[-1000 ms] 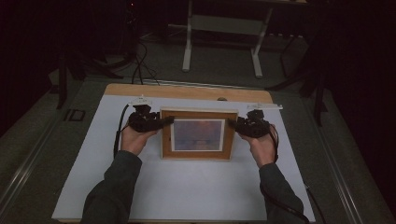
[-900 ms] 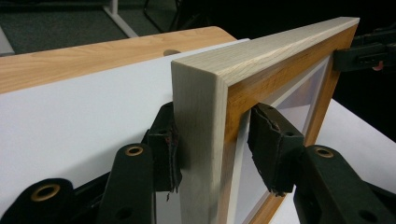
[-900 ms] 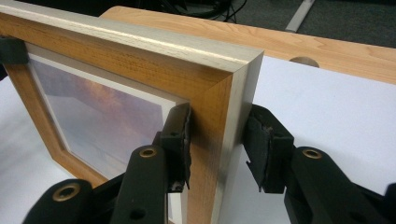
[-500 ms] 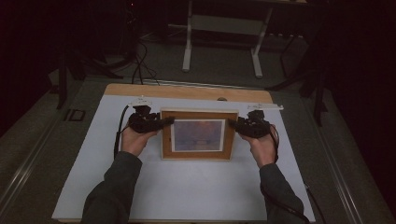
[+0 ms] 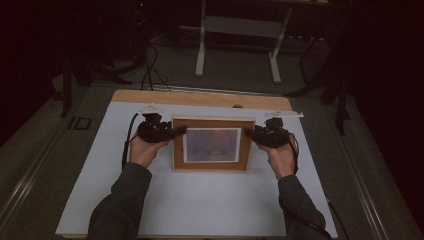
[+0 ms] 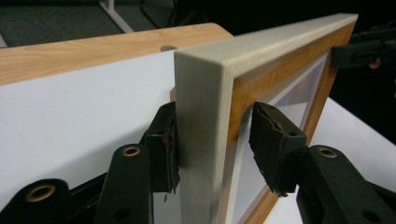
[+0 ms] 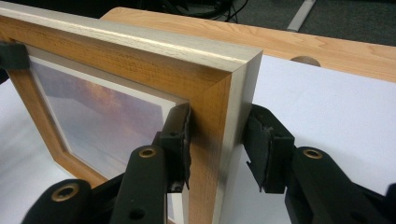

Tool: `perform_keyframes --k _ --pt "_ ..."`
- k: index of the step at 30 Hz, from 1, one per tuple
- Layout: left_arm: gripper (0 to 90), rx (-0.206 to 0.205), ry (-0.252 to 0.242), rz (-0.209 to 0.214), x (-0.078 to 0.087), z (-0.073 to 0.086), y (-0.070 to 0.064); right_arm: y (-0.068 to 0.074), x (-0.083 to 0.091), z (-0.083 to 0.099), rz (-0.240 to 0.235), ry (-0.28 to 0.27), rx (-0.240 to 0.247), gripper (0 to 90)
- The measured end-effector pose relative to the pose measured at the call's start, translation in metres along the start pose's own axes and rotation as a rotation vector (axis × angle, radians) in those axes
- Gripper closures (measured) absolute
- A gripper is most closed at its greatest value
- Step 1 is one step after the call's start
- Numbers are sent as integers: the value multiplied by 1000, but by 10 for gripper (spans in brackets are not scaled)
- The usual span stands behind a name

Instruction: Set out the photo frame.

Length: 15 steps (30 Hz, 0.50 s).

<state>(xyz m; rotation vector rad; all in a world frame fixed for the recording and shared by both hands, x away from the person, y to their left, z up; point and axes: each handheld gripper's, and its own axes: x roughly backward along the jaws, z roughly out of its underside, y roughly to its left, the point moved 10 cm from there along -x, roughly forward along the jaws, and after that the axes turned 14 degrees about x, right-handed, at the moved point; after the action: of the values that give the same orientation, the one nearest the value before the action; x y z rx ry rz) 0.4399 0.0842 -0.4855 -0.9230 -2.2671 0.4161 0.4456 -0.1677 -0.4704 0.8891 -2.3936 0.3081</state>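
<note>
**Two grippers, one frame, standing upright**

Left gripper (image 5: 176,131) is clamped on the picture frame's (image 5: 211,144) left side, one jaw behind, one on the front. The frame itself stands on the white table sheet (image 5: 200,200), near the wooden edge (image 5: 200,98). Right gripper (image 5: 248,133) has its jaws astride the right side, though one looks slightly off the wood. Looks like a two-handed hold mid-carry; next, an even, level lift or set-down.

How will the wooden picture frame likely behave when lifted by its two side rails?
The wooden picture frame looks rigid, so it shouldn't flex. Its pane seems glazed, so probably fragile. The left gripper and right gripper straddle smooth rails; it might slip.
</note>
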Motion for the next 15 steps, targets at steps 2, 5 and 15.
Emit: perform_keyframes --k 2,5,15 --pt "537 2 0 -2 1 1 1 0 0 0 -1 -2 -3 614" --pt "535 0 -2 -6 2 1 2 0 0 0 -3 -2 -3 611" --pt "538 -2 -19 -20 10 0 5 0 1 4 -12 6 3 593"
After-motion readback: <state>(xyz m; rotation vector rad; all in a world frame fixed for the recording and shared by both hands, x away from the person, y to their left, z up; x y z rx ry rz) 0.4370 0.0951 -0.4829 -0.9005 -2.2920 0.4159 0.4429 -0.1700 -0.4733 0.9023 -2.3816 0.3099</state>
